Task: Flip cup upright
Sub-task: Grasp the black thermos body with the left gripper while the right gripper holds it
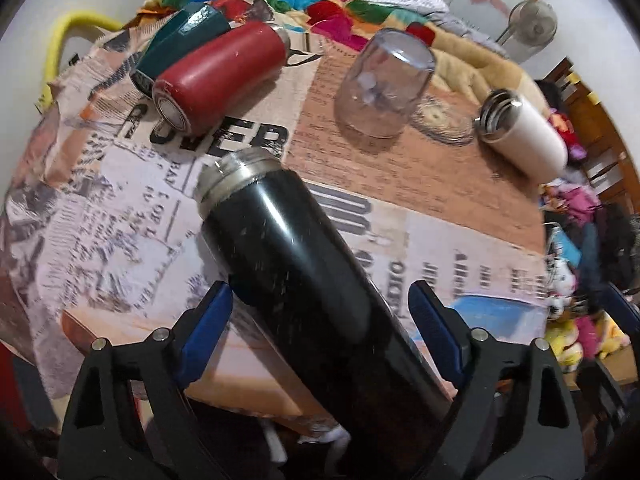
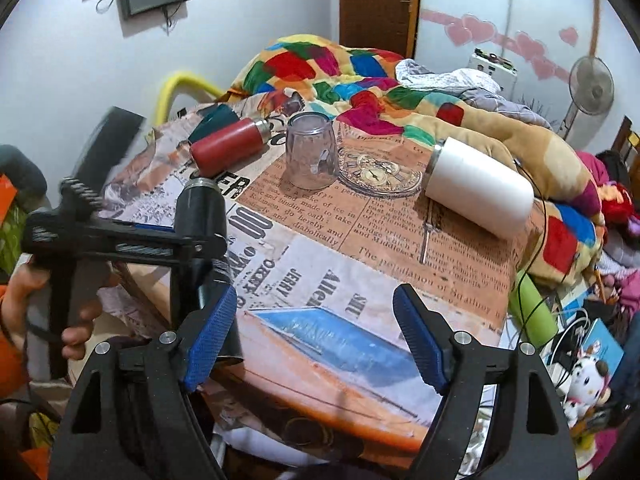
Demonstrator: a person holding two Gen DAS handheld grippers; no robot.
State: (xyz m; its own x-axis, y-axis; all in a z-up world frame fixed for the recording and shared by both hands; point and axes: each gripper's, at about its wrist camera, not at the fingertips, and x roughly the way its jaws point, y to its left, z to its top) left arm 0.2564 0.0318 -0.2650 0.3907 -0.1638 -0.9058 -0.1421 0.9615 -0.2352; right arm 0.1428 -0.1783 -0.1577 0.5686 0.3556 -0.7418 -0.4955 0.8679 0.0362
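Black and glossy, the flask point(image 1: 304, 280) lies between the blue pads point(image 1: 208, 332) of the left gripper point(image 1: 320, 334), tilted, its steel threaded mouth pointing forward and to the left of the claw. The jaws stand spread; the left pad looks to touch the flask's side, while the right pad stands apart from it, so no firm clamp shows. Ahead of the claw the newspaper-print tablecloth point(image 1: 400, 184) carries a clear glass cup point(image 1: 384, 88) standing mouth down. Ahead and left of the fingers a red flask point(image 1: 216, 80) lies on its side, touching a dark green bottle point(image 1: 180, 40) behind it. Ahead and far right a white flask point(image 1: 524, 136) lies on its side with its open mouth turned toward the glass cup. A patchwork blanket point(image 1: 320, 4) is bunched beyond the table.

From the right wrist, the right gripper point(image 2: 314, 336) hangs with its jaws wide apart and nothing between them, over the table's near edge. To its left the left gripper point(image 2: 120, 240), held by the person's hand point(image 2: 48, 304), sits around the black flask point(image 2: 202, 208), which rises tilted with its mouth up and away. Straight ahead, well apart from the right claw, stands the upturned glass cup point(image 2: 310, 156), with the red flask point(image 2: 226, 148) to its left and the white flask point(image 2: 480, 190) ahead and right.
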